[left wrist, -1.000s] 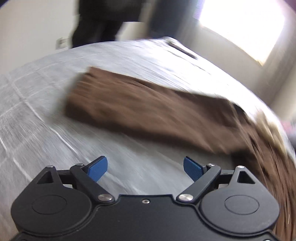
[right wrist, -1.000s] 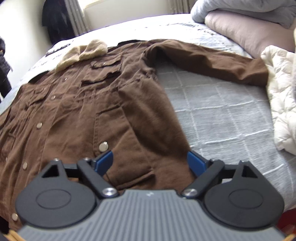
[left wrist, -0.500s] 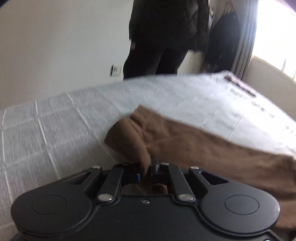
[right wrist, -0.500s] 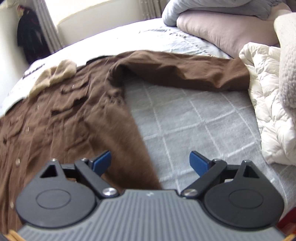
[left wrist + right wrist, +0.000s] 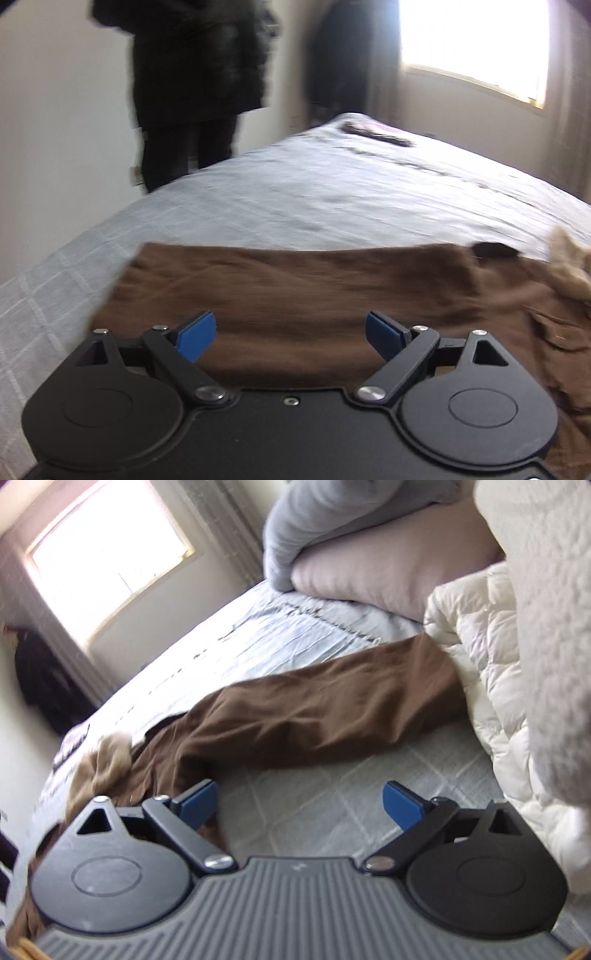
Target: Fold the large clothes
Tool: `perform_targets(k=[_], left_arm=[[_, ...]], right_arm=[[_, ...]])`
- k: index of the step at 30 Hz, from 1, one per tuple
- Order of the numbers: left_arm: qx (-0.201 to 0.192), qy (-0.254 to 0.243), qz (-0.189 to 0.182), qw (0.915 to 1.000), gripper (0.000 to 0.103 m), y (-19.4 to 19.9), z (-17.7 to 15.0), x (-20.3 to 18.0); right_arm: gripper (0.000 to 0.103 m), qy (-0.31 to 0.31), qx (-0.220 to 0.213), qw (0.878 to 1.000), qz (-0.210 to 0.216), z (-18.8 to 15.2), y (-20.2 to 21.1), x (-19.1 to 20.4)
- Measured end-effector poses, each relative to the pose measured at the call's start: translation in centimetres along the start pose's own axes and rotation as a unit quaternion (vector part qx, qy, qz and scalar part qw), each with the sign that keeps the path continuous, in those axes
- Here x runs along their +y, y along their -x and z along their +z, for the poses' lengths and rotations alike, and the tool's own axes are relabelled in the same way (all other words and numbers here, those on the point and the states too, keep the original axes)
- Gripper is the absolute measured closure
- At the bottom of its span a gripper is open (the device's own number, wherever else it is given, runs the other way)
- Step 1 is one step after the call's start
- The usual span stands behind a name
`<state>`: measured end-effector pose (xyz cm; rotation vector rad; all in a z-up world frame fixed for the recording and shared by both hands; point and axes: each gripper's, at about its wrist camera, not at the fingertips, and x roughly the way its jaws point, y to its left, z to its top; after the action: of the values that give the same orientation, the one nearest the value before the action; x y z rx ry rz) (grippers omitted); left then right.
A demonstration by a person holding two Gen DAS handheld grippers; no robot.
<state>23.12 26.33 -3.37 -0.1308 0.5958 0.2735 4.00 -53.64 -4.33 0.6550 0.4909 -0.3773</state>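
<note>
With both hand-held grippers open, left [image 5: 290, 332] over one sleeve [image 5: 295, 280] and right [image 5: 301, 801] near the other sleeve [image 5: 314, 716], the jacket [image 5: 546, 332] lies on the bed [image 5: 332, 192], so the right probably should pinch the cuff and fold it inward flat.

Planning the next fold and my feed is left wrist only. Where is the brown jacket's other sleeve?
Observer: The other sleeve lies stretched out straight across the bed, not folded in.
Operator: Anything near its cuff?
Observer: A white quilted jacket is piled there, and the cuff end runs right up to it.
Operator: Is the right side holding anything?
Observer: No. The right gripper has its fingers wide apart, with only bare bedding between them.
</note>
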Motion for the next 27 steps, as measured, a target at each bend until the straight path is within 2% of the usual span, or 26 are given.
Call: perform_targets(k=[3,5,7,11,12,13,14,15,16,19,22,25,27], left_arm=[[0.012,-0.030,-0.057,0.9979,0.014,1.0,-0.9,-4.9],[0.022,-0.052,-0.085,0.9947,0.014,1.5,-1.7,-8.1],[0.029,-0.079,-0.110,0.9903,0.014,2.0,-2.9,-11.3],[0.041,-0.118,-0.140,0.9822,0.014,1.7,-4.2,-16.0],[0.045,-0.121,-0.145,0.9810,0.014,1.6,-4.5,-17.1],[0.046,-0.121,-0.148,0.9805,0.014,1.8,-4.7,-18.1],[0.045,-0.122,-0.151,0.9800,0.014,2.0,-4.9,-19.2],[0.042,-0.125,-0.156,0.9788,0.014,2.2,-4.9,-20.4],[0.039,-0.134,-0.165,0.9762,0.014,2.3,-5.1,-22.0],[0.029,-0.169,-0.198,0.9650,0.017,2.8,-5.1,-27.8],[0.024,-0.193,-0.249,0.9489,0.017,3.2,-5.6,-34.9],[0.023,-0.208,-0.311,0.9271,0.030,3.6,-6.5,-42.4],[0.025,-0.206,-0.352,0.9129,0.043,3.9,-7.1,-46.7]], right_arm=[[0.005,-0.051,-0.011,0.998,-0.043,0.7,-2.6,-1.4],[0.005,-0.047,-0.041,0.993,-0.103,0.8,-4.1,-1.6],[0.006,-0.038,-0.066,0.988,-0.135,1.0,-5.6,-1.6],[0.009,-0.083,-0.090,0.971,-0.203,1.3,-9.0,-2.1],[0.015,-0.083,-0.103,0.966,-0.221,1.4,-9.6,-1.9],[0.031,-0.074,-0.111,0.961,-0.242,1.4,-10.3,-1.6],[0.040,-0.057,-0.112,0.957,-0.260,1.5,-10.9,-1.2],[0.070,-0.036,-0.111,0.957,-0.265,1.6,-11.5,-0.7],[0.086,-0.023,-0.107,0.962,-0.252,2.0,-11.8,-0.2],[0.092,0.000,-0.122,0.966,-0.228,3.9,-11.5,1.5],[0.093,0.043,-0.148,0.967,-0.205,7.1,-10.1,2.9],[0.093,0.058,-0.175,0.967,-0.178,10.3,-8.3,3.3],[0.095,0.062,-0.193,0.967,-0.154,12.3,-7.1,3.2]])
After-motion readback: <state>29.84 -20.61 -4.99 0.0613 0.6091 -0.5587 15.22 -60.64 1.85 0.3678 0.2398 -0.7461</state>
